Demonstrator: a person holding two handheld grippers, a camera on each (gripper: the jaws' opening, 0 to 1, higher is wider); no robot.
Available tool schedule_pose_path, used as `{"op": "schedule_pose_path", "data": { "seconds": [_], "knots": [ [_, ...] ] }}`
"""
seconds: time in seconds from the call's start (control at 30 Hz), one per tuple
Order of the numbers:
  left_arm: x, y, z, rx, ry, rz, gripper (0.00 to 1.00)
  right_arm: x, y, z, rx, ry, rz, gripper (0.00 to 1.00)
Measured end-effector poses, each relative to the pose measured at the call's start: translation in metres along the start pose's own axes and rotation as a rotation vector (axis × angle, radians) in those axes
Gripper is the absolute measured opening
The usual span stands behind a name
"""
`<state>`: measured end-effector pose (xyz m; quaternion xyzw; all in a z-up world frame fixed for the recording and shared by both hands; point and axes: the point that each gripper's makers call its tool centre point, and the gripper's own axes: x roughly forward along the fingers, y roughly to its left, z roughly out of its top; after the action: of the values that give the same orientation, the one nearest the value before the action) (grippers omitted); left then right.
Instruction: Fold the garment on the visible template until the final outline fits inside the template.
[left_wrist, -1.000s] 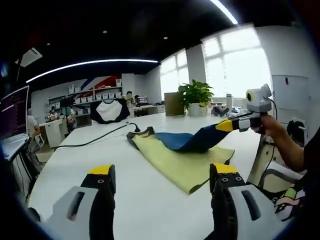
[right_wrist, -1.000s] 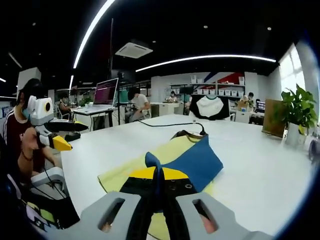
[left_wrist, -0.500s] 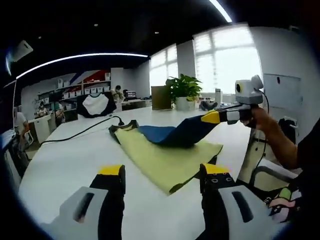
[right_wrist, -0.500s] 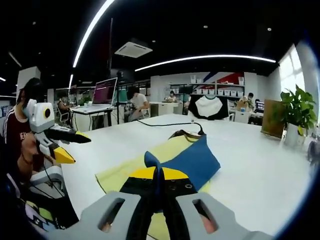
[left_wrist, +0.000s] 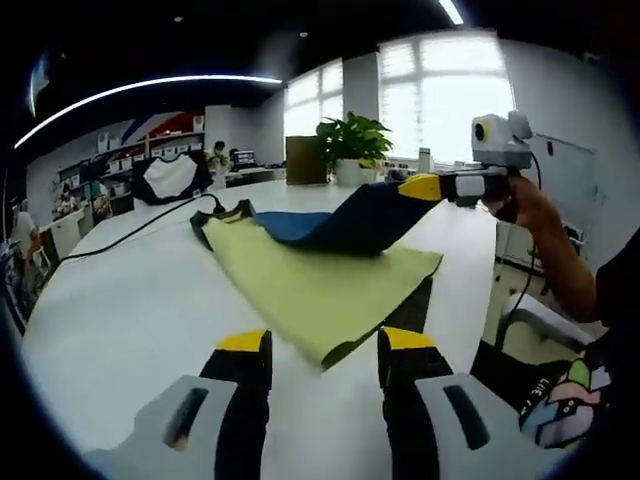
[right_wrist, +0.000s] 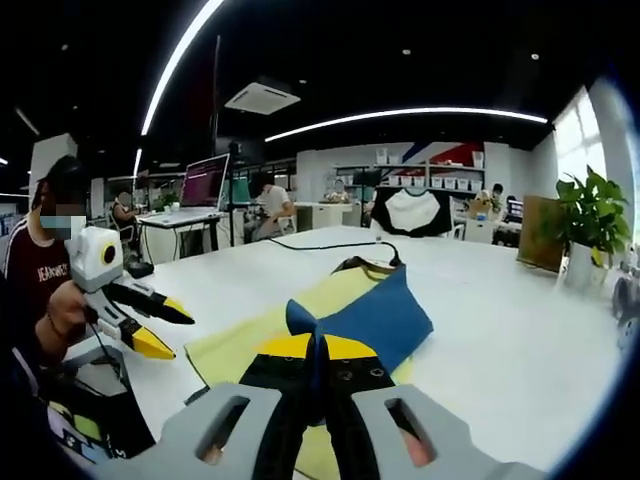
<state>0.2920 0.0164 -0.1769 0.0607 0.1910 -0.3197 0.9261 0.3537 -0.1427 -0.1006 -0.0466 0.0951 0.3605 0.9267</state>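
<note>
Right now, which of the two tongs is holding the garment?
The right tongs: shut on the blue garment, lifting its corner. The left tongs are open, holding nothing, near the yellow edge.

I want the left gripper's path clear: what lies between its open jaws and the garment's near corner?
In the left gripper view, bare white table separates the left gripper from the garment.

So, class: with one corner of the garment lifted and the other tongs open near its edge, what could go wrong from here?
1. The right tongs pinch only a small blue corner of the garment; it may slip out.
2. The open left tongs sit at the near edge and could snag or bunch it.
3. Pulling might drag the garment across the table.
</note>
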Motion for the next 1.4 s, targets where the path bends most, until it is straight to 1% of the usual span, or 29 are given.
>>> {"op": "schedule_pose_path", "data": {
  "seconds": [0.03,0.07,0.13,0.27,0.37,0.4,0.47,0.53,0.57,0.63,0.67,0.7,0.83,0.9,1.1,1.2,1.3,1.33,1.4],
  "knots": [
    [0.001,0.001,0.001,-0.031,-0.014,-0.005,0.3,-0.001,-0.001,0.0,0.001,0.0,0.0,0.0],
    [0.003,-0.001,0.002,-0.044,-0.029,-0.022,0.27,-0.001,-0.001,-0.001,0.003,0.0,0.0,0.0],
    [0.005,-0.003,0.0,-0.054,-0.019,-0.04,0.27,-0.001,-0.002,-0.004,0.009,0.003,0.0,0.0],
    [0.011,0.0,-0.004,-0.053,-0.002,-0.022,0.28,-0.002,-0.003,-0.008,0.019,0.01,-0.003,0.0],
    [0.014,-0.001,-0.008,-0.073,0.006,-0.03,0.24,-0.004,-0.002,-0.008,0.02,0.011,-0.001,0.0],
    [0.015,-0.001,-0.007,-0.074,-0.001,-0.029,0.23,-0.004,-0.003,-0.008,0.016,0.015,-0.002,0.0],
    [0.015,-0.001,-0.007,-0.059,-0.002,-0.026,0.21,-0.006,-0.004,-0.007,0.01,0.013,-0.007,0.0],
    [0.015,-0.001,-0.004,-0.055,-0.021,-0.029,0.18,-0.006,-0.004,-0.007,0.012,0.012,-0.012,0.0],
    [0.014,-0.001,-0.002,-0.058,-0.042,-0.035,0.13,-0.006,-0.004,-0.007,0.012,0.01,-0.013,0.0],
    [0.013,0.003,0.002,-0.058,-0.058,-0.023,0.06,-0.006,-0.003,-0.006,0.012,0.006,-0.011,0.0],
    [0.012,0.003,0.003,-0.057,-0.06,-0.028,0.02,-0.005,-0.003,-0.007,0.012,0.007,-0.01,0.0],
    [0.011,0.004,0.006,-0.058,-0.075,-0.032,0.02,-0.004,-0.003,-0.007,0.011,0.009,-0.01,0.0],
    [0.011,0.004,0.011,-0.045,-0.093,-0.03,0.02,-0.003,-0.002,-0.006,0.0,0.015,-0.012,0.0],
    [0.01,0.004,0.02,-0.032,-0.115,-0.03,0.02,-0.003,-0.003,-0.003,-0.006,0.012,-0.015,0.0],
    [0.011,0.003,0.044,0.016,-0.148,-0.027,0.02,-0.003,-0.007,0.009,-0.027,-0.002,-0.022,0.0],
    [0.015,0.0,0.056,0.028,-0.162,-0.031,0.02,-0.003,-0.008,0.011,-0.031,-0.005,-0.027,0.0],
    [0.018,-0.002,0.066,0.051,-0.174,-0.031,0.02,-0.003,-0.011,0.013,-0.055,0.006,-0.04,0.0],
    [0.018,-0.002,0.07,0.059,-0.18,-0.027,0.02,-0.004,-0.012,0.011,-0.038,0.025,-0.04,0.0],
    [0.02,-0.001,0.075,0.061,-0.189,-0.027,0.02,-0.004,-0.014,0.012,-0.027,0.02,-0.043,0.0]
  ]
}}
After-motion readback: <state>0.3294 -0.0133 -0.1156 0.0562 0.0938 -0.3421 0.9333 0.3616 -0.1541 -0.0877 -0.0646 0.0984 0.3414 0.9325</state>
